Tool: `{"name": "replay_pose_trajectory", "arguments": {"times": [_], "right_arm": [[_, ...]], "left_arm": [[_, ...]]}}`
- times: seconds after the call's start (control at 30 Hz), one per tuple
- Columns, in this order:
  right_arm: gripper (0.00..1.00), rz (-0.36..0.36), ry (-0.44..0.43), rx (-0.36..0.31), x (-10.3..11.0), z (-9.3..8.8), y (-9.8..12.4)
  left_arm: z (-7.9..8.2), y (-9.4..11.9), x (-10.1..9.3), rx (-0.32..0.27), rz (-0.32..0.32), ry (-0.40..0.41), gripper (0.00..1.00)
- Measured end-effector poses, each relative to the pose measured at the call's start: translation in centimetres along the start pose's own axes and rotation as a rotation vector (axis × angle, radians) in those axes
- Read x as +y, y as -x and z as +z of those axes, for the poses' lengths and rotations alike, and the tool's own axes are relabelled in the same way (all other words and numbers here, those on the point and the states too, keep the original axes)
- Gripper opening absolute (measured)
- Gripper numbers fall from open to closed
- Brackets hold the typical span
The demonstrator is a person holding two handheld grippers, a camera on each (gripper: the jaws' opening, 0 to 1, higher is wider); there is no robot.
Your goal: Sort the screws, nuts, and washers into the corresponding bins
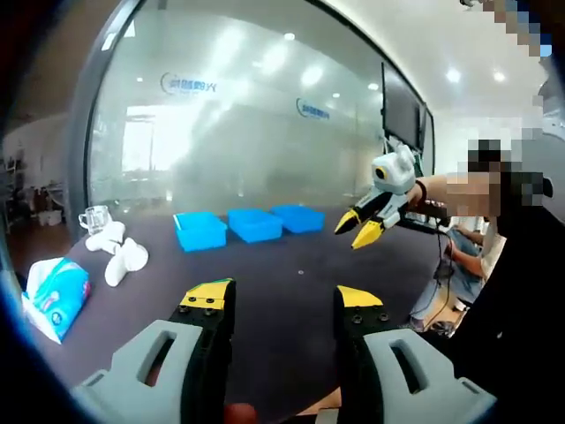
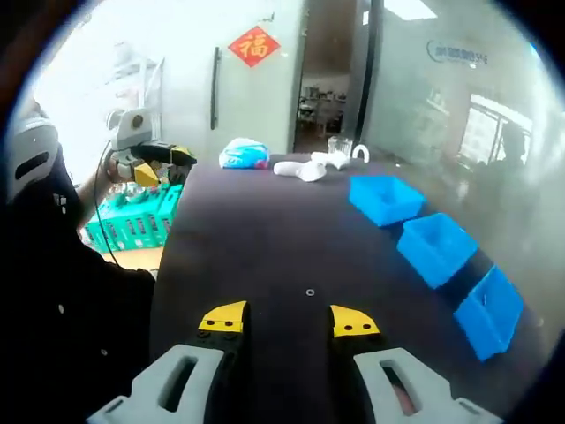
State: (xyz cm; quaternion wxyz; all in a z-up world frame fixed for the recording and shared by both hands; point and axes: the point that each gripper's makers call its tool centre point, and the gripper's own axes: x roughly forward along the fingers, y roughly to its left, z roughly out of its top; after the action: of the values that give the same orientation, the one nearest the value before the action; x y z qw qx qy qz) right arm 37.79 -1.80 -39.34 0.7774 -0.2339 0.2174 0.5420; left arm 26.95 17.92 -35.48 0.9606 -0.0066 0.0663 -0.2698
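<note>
Three blue bins stand in a row on the dark table (image 1: 265, 300); in the left gripper view they are the left bin (image 1: 199, 230), middle bin (image 1: 255, 223) and right bin (image 1: 298, 217). In the right gripper view the same bins (image 2: 385, 198) (image 2: 438, 248) (image 2: 491, 310) line the table's right side. A small washer (image 2: 310, 291) lies on the table just beyond my right gripper (image 2: 289, 321), which is open and empty. My left gripper (image 1: 282, 299) is open and empty above the table. The right gripper (image 1: 361, 226) also hangs over the table's right part in the left gripper view.
A tissue pack (image 1: 55, 299), white objects (image 1: 119, 252) and a clear glass cup (image 1: 94, 218) sit at the table's left end. A glass wall rises behind the bins. A person sits at the table's right edge. Green crates (image 2: 132, 225) stand on the floor beside the table.
</note>
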Motion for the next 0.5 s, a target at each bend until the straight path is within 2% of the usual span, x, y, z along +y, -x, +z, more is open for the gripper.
{"name": "replay_pose_trajectory", "arguments": {"times": [0.33,0.5], "right_arm": [[0.27,0.036,0.029,0.071,-0.9,0.4,-2.5],[0.26,0.077,0.050,0.136,-1.1,0.0,-4.1]], "left_arm": [[-0.2,0.3,0.6,0.003,0.017,0.006,0.44],[-0.4,0.4,0.9,0.005,0.027,0.013,0.44]]}}
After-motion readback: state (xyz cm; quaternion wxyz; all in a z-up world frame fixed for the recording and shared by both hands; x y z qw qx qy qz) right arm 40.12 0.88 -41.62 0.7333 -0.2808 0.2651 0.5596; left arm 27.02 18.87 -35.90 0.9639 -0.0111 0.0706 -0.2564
